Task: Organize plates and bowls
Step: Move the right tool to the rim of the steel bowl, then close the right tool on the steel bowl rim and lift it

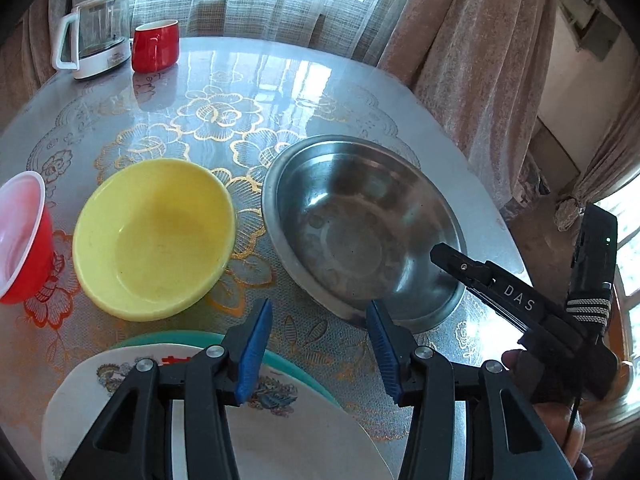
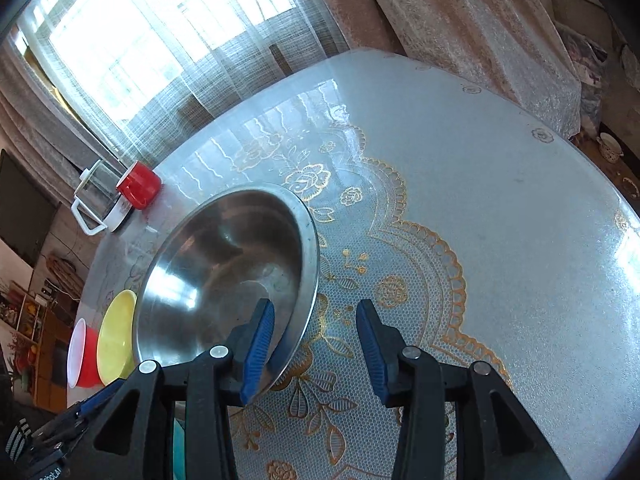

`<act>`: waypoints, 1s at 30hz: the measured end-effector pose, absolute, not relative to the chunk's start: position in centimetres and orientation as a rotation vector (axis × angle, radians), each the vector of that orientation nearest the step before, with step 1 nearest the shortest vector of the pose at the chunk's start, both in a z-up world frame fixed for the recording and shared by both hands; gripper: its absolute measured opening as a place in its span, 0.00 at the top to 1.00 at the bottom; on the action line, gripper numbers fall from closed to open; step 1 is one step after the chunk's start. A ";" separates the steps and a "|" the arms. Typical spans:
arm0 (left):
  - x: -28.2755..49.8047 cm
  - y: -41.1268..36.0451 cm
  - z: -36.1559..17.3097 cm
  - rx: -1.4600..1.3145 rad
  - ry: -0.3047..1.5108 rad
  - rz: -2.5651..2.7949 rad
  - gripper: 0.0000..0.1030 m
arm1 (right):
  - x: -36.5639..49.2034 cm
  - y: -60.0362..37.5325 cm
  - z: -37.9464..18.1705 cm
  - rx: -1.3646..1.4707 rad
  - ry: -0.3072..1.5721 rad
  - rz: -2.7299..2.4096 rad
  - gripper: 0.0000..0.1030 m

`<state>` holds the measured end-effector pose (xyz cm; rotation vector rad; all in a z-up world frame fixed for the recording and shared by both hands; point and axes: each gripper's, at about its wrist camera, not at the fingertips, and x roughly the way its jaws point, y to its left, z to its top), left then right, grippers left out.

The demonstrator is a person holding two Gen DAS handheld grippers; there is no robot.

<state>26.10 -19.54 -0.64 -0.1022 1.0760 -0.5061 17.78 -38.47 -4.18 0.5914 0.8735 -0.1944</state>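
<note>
A steel bowl (image 1: 360, 232) (image 2: 224, 272) stands on the round table, with a yellow bowl (image 1: 156, 240) (image 2: 116, 336) to its left and a red bowl with a white inside (image 1: 24, 240) (image 2: 82, 356) further left. A white patterned plate (image 1: 280, 432) lies on a teal plate (image 1: 296, 368) at the near edge. My left gripper (image 1: 320, 320) is open and empty above the cloth, between the plates and the steel bowl. My right gripper (image 2: 316, 312) is open astride the steel bowl's near rim, with its left pad inside the bowl and no pad pressing on it.
A red mug (image 1: 156, 46) (image 2: 140, 190) and a glass kettle (image 1: 96, 36) (image 2: 100, 200) stand at the far left of the table (image 2: 500, 240). Curtains hang close behind the table. The cloth to the right of the steel bowl is bare.
</note>
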 end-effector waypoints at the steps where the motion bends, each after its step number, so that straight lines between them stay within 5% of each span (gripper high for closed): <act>1: 26.3 -19.7 -0.7 -0.118 1.077 -0.511 0.51 | 18.1 -38.6 -4.4 0.605 0.875 -0.179 0.58; 9: 27.2 -22.6 -1.5 -0.094 1.080 -0.520 0.53 | 18.7 -37.9 -4.6 0.582 0.905 -0.086 0.79; 30: 20.6 -21.5 0.8 -0.022 0.968 -0.625 0.60 | 12.6 -37.8 -3.0 0.582 0.883 -0.113 0.79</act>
